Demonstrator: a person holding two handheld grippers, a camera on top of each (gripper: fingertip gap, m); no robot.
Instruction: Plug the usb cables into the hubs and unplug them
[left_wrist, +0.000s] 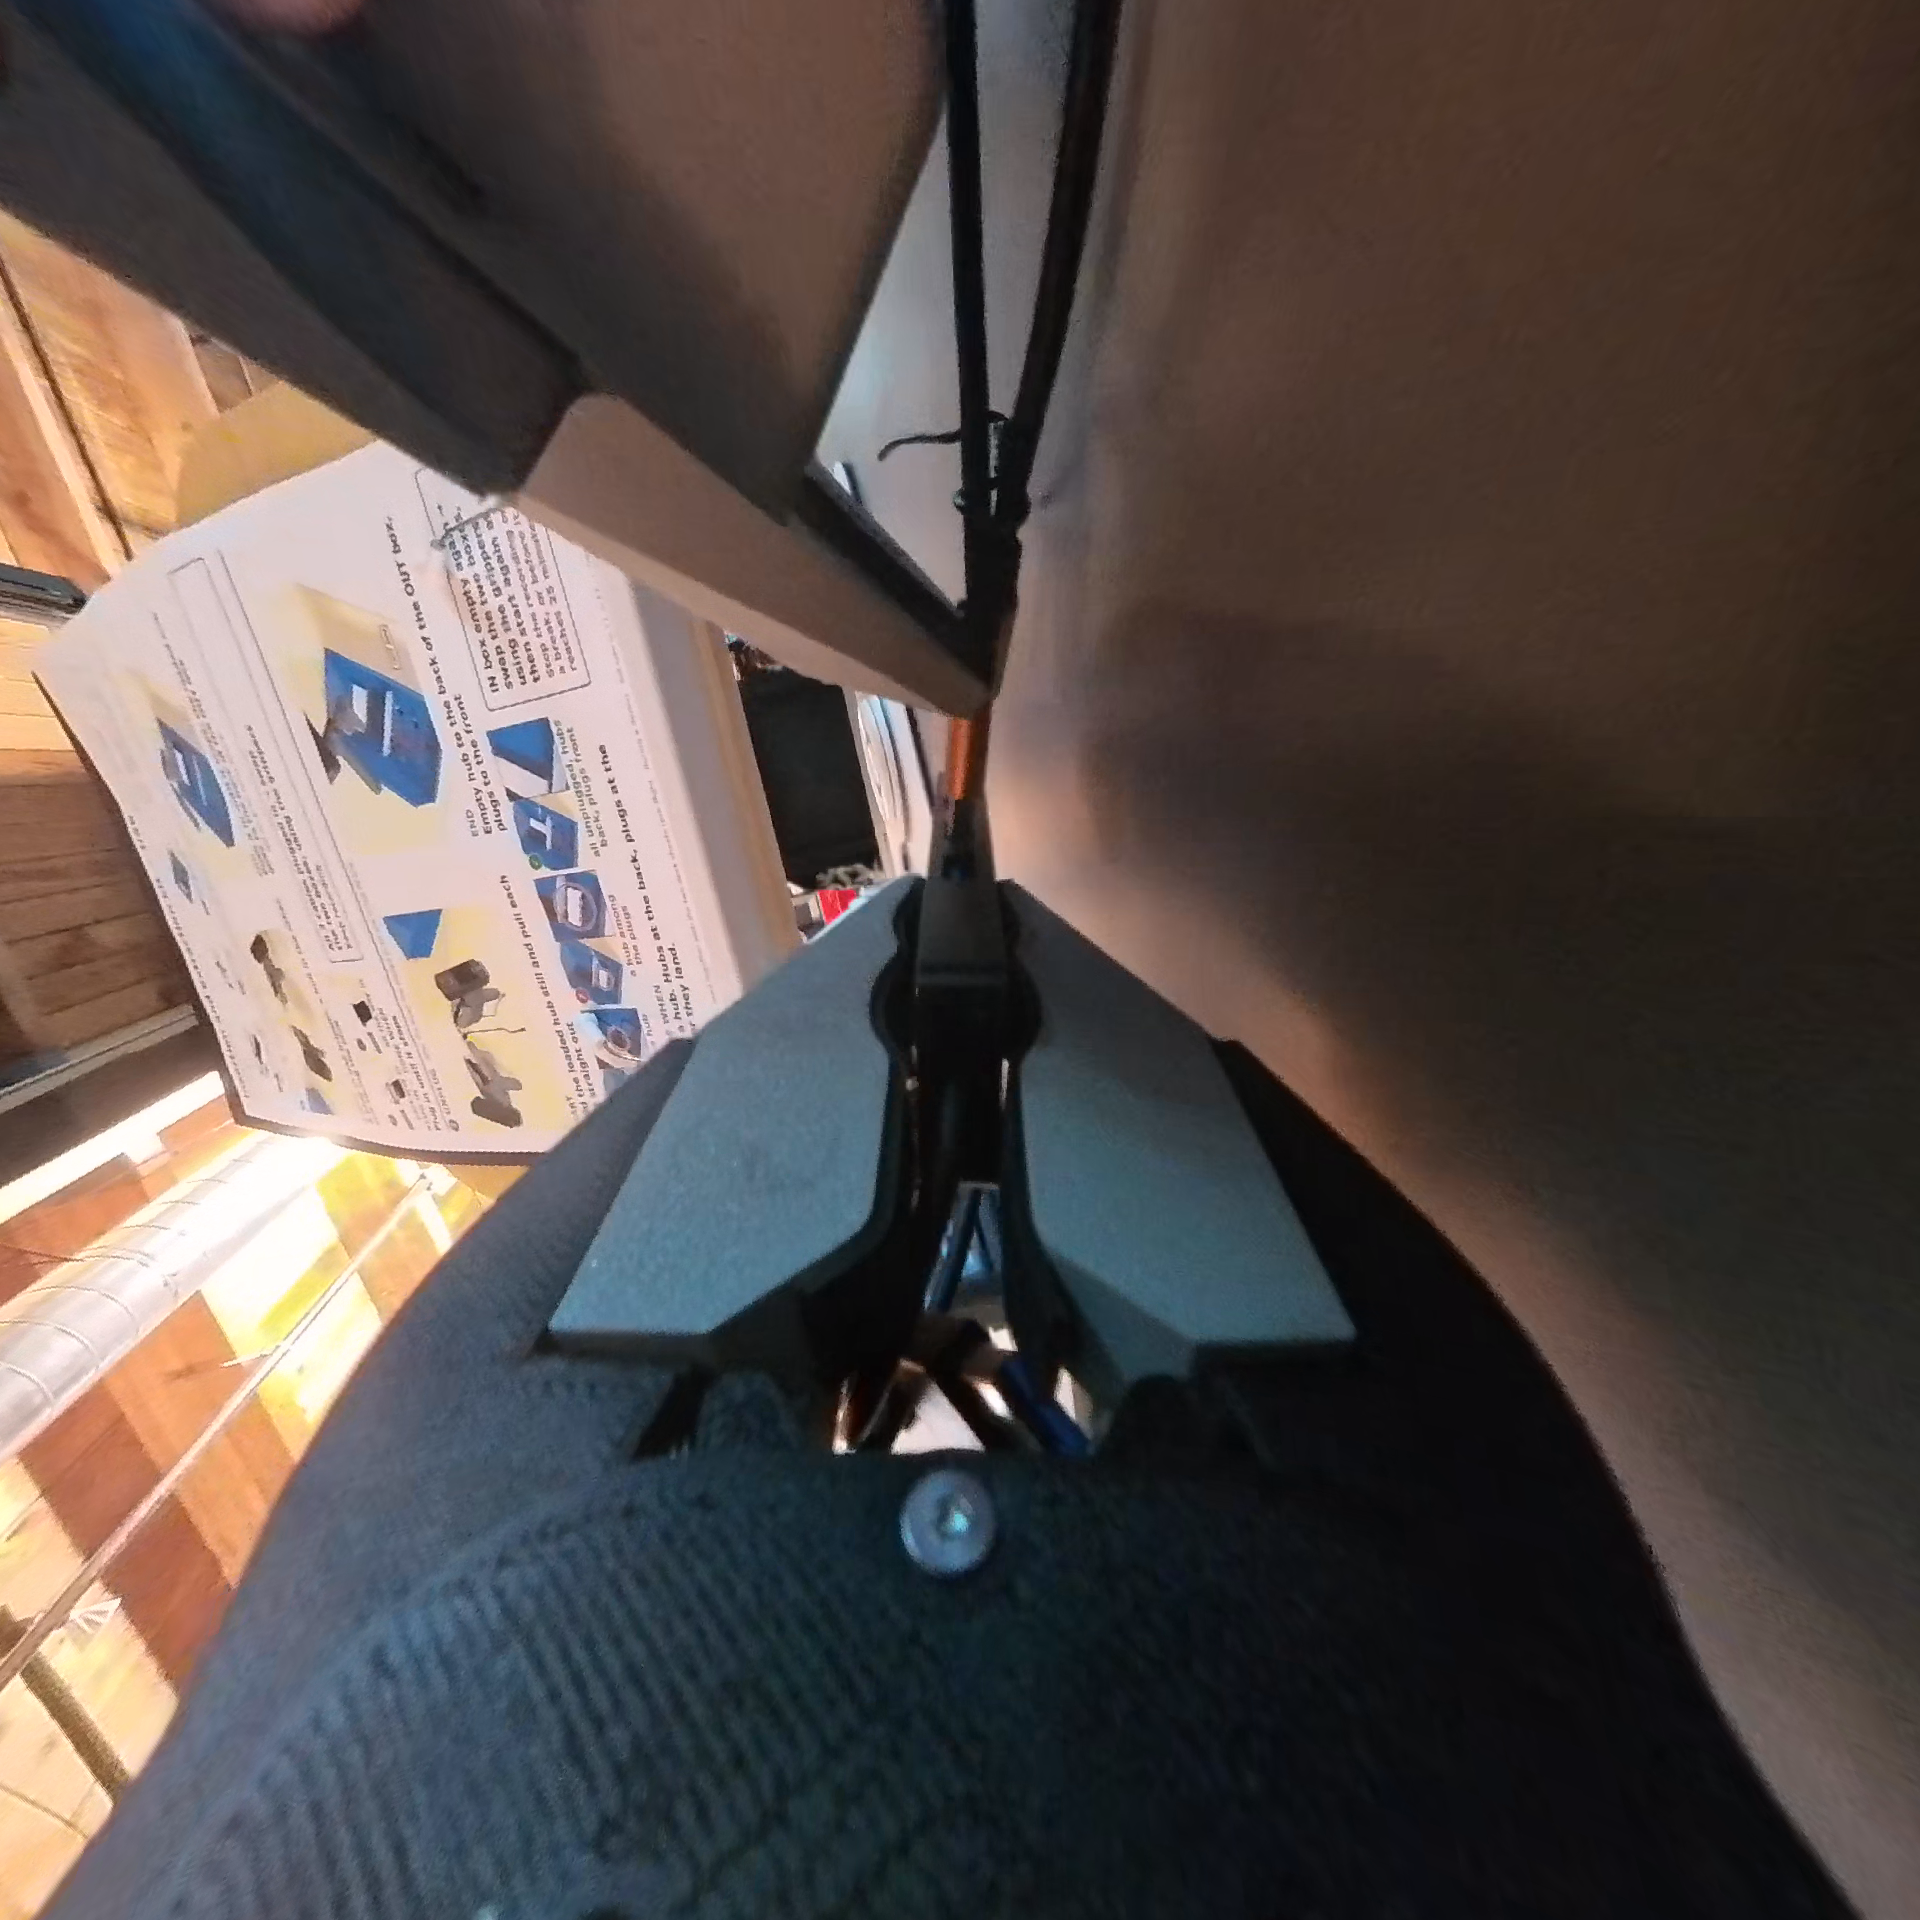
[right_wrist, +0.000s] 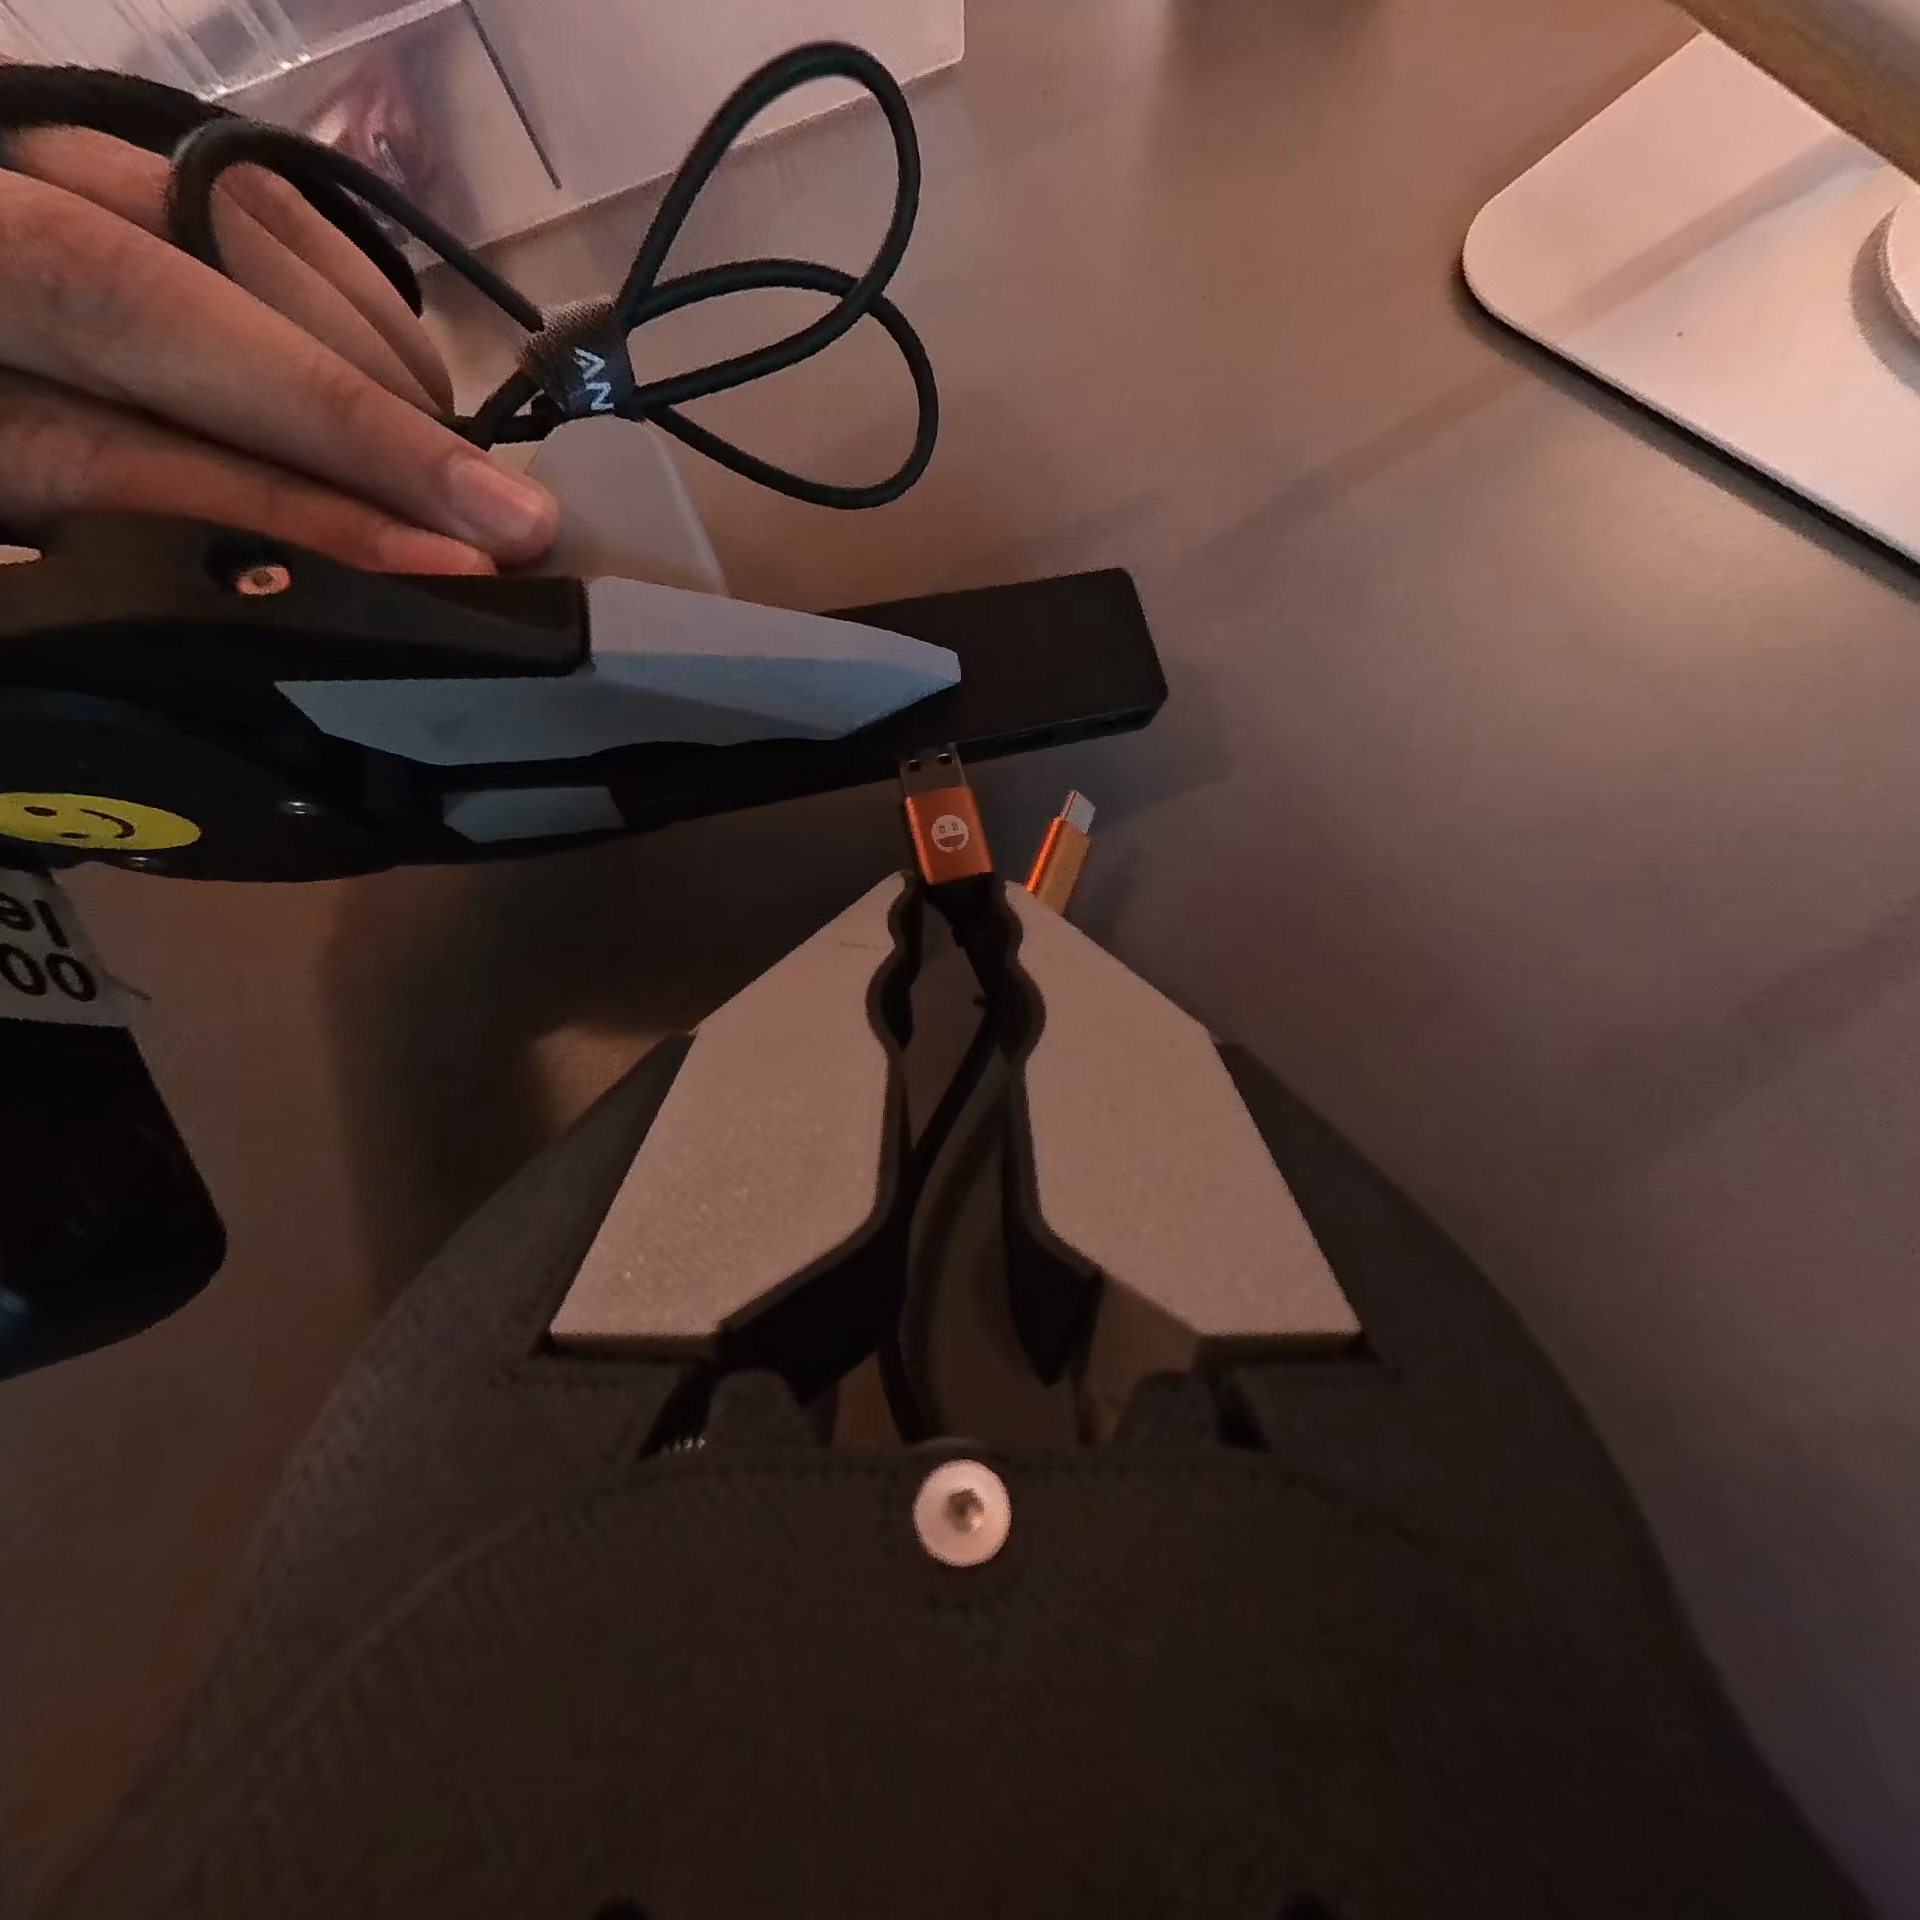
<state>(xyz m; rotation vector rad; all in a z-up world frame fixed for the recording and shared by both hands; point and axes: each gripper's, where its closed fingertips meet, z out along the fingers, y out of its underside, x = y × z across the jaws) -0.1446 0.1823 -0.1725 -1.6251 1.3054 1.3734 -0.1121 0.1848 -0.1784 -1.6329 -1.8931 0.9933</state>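
Hub (right_wrist: 1049, 665), one flat black bar, sits clamped in the jaws of the left gripper (right_wrist: 940, 675), held just above the grey desk (right_wrist: 1455, 831) near its middle, with one bundled black cable (right_wrist: 810, 312) looping behind it. Right gripper (right_wrist: 951, 894) has its jaws pinched narrow on the cord of one orange USB plug (right_wrist: 943, 826), whose metal tip is just short of touching the hub's near edge, while a second orange plug (right_wrist: 1062, 850) pokes out just beside it. One person's hand (right_wrist: 229, 384) rests on the left gripper; one white monitor base (right_wrist: 1683, 281) stands at the desk's far right corner.
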